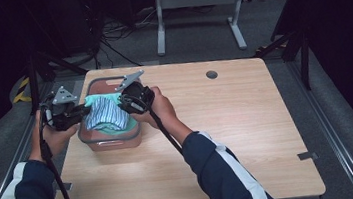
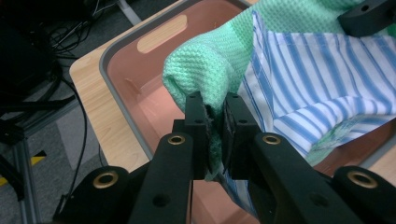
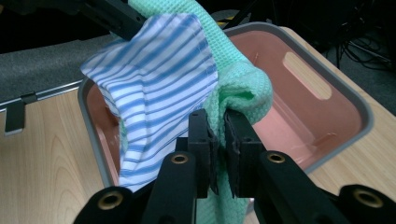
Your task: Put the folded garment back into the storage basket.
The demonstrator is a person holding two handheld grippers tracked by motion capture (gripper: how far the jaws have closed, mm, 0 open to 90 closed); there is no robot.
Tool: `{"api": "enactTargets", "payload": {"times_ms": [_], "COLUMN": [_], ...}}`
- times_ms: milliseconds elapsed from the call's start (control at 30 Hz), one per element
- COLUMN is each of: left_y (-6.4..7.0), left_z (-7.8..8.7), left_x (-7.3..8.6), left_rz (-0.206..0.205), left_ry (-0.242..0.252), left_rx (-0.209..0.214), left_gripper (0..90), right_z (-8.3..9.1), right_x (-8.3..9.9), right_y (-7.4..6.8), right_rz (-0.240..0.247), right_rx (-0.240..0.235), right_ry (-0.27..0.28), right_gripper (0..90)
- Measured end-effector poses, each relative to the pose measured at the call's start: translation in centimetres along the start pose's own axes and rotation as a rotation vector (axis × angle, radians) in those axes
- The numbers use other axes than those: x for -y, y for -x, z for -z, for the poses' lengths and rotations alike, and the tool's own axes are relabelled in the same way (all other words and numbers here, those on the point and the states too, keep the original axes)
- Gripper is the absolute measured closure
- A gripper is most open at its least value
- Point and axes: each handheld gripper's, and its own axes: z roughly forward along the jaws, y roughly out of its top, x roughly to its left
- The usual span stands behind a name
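Green waffle-weave cloth (image 2: 210, 65), bundled with a blue-and-white striped cloth (image 2: 317, 88), held over a pink bin (image 1: 113, 139) with a grey rim.

Hidden or unclear: the lower folds of both cloths drop behind the jaws in the two gripper views, so their full extent cannot be told. The bin's floor is mostly covered by fabric in the high view. Whether the striped cloth is also caught in either gripper cannot be told for certain.

Surface and room: light wooden bench (image 1: 239, 137) with a round cable hole (image 1: 211, 74) near its far edge; the bin stands at the bench's left part. Grey carpet beyond, loose black cables (image 1: 117, 36) and a pale metal frame (image 1: 199, 6) at the back; surroundings dark.

Position relative to grippers: left gripper (image 2: 215, 119) is clamped on a rolled edge of the green cloth, jaws nearly together with fabric between. Right gripper (image 3: 218, 128) is likewise pinched on the green cloth, striped cloth just beside its left jaw. In the high view the two grippers sit at opposite sides of the bundle, above the bin, one at its left rim, the other at its right.
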Motion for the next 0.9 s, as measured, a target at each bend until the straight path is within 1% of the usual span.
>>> {"api": "enactTargets", "payload": {"times_ms": [33,100,133,167,233,267,333,367,433,567,600,667,700,733,767,800,833,867,900], "left_y": [-0.1,-0.2,-0.2,-0.2,-0.2,-0.1,-0.2,-0.2,-0.1,-0.1,-0.1,-0.1,-0.1,-0.1,-0.1,-0.1,-0.1,-0.1,-0.1], "left_z": [-0.2,-0.4,-0.7,-1.0,-1.2,-1.6,-1.8,-1.9,-2.4,-2.9,-2.9,-3.2,-3.2,-3.3,-3.4,-3.4,-3.4,-3.4,-3.3], "left_x": [0.1,0.2,0.3,0.4,0.5,0.5,0.5,0.5,0.4,0.5,0.5,0.6,0.6,0.6,0.6,0.6,0.7,0.7,0.7], "left_rz": [0.006,0.01,0.021,0.019,0.017,0.022,0.018,0.02,0.023,0.025,0.028,0.028,0.028,0.035,0.038,0.038,0.039,0.036,0.033], "left_ry": [-0.012,-0.012,-0.011,-0.027,-0.03,-0.028,-0.029,-0.045,-0.048,-0.044,-0.054,-0.057,-0.057,-0.067,-0.06,-0.06,-0.059,-0.051,-0.049], "left_rx": [0.002,0.002,0.002,0.004,0.001,-0.002,-0.005,-0.001,-0.003,-0.007,-0.003,-0.012,-0.012,-0.028,-0.03,-0.03,-0.029,-0.032,-0.025], "left_gripper": [82.0,82.0,82.0,81.9,81.9,81.9,81.8,81.8,81.7,81.3,81.3,80.8,79.7,75.6,73.6,72.0,72.0,67.5,67.1], "right_z": [-0.4,-0.7,-1.3,-1.4,-1.9,-2.0,-2.0,-2.2,-2.4,-2.7,-2.8,-2.9,-3.0,-3.1,-3.1,-3.2,-3.2,-3.2,-3.2], "right_x": [0.0,0.0,0.1,0.1,0.4,0.5,0.5,0.6,0.8,1.2,1.3,1.5,1.5,1.7,1.7,1.8,1.8,1.8,1.9], "right_y": [-0.1,-0.2,-0.3,-0.3,-0.2,-0.1,-0.1,-0.1,0.0,0.4,0.5,0.6,0.7,0.8,0.8,0.9,0.9,1.0,1.0], "right_rz": [0.0,0.005,-0.001,-0.002,-0.01,-0.015,-0.019,-0.025,-0.021,-0.037,-0.044,-0.052,-0.054,-0.057,-0.059,-0.06,-0.06,-0.07,-0.069], "right_rx": [-0.002,0.0,-0.01,-0.009,-0.005,-0.004,-0.003,-0.003,0.003,0.001,0.005,0.008,0.009,0.015,0.012,0.019,0.019,0.025,0.027], "right_ry": [-0.005,-0.011,-0.013,-0.016,-0.024,-0.027,-0.025,-0.029,-0.035,-0.04,-0.044,-0.047,-0.049,-0.053,-0.053,-0.055,-0.055,-0.055,-0.057], "right_gripper": [81.7,81.7,81.7,81.7,81.6,81.4,81.3,81.3,81.1,80.7,80.2,78.8,78.1,76.9,75.7,73.5,73.5,71.1,71.1]}}
